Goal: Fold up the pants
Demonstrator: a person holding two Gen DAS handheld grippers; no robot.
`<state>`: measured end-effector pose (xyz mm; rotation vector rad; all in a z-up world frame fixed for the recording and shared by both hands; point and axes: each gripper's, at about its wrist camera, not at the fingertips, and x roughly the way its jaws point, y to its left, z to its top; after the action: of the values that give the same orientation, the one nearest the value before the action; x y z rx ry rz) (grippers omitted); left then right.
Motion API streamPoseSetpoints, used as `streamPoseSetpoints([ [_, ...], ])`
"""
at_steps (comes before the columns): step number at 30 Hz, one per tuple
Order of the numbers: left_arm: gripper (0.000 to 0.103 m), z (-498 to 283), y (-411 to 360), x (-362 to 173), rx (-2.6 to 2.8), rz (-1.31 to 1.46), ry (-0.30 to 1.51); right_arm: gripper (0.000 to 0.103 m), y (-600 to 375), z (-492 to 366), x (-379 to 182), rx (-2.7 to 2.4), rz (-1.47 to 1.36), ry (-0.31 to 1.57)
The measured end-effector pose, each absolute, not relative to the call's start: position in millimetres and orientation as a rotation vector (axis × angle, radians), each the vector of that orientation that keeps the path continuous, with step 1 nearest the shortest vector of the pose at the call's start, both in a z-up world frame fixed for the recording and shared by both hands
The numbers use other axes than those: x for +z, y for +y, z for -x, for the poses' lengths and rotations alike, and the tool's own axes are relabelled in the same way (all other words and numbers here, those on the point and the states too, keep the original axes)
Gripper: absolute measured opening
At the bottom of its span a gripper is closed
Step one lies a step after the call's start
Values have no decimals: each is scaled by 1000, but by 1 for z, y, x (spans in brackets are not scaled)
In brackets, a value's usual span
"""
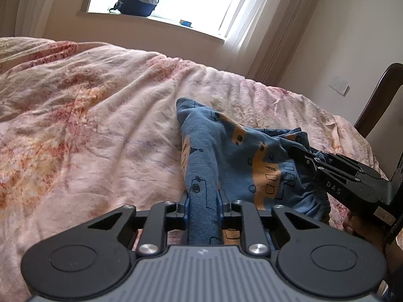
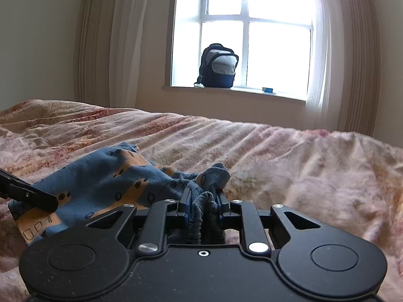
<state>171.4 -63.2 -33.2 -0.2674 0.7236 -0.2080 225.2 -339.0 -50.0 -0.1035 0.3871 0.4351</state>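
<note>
Small blue pants (image 1: 226, 151) with orange patches and drawn outlines lie bunched on the pink bed cover (image 1: 88, 125). My left gripper (image 1: 202, 201) is shut on a rolled fold of the blue fabric that runs up between its fingers. From the right, my right gripper (image 1: 301, 154) reaches into the pants' gathered waistband side. In the right wrist view the right gripper (image 2: 202, 201) is shut on a bunch of elastic waistband, with the pants (image 2: 100, 176) spread to its left. The left gripper's (image 2: 47, 205) tip shows there at the left edge, on the cloth.
The wrinkled bed cover (image 2: 302, 163) stretches far and to both sides. A dark backpack (image 2: 219, 66) and a small blue box (image 2: 267, 90) sit on the windowsill beyond the bed. A dark wooden chair back (image 1: 377, 95) stands at the right. A hand (image 1: 352, 226) holds the right gripper.
</note>
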Motion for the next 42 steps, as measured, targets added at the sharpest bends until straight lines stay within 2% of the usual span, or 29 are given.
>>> streamPoseSetpoints([
  [12,18,-177,-40,6,-246,225,627,16,-304,-212,-13,396,242,292],
  [17,18,-202,-16,24,-214,214,555,16,-278,-242,11,422,273,245],
  [22,18,-233,11,21,-155,266,541,16,-241,-292,25,464,313,233],
  [32,18,-268,40,-17,-83,338,589,12,-191,-371,-2,528,405,357],
  [42,20,-270,41,-23,-79,330,613,13,-188,-380,-19,530,396,407],
])
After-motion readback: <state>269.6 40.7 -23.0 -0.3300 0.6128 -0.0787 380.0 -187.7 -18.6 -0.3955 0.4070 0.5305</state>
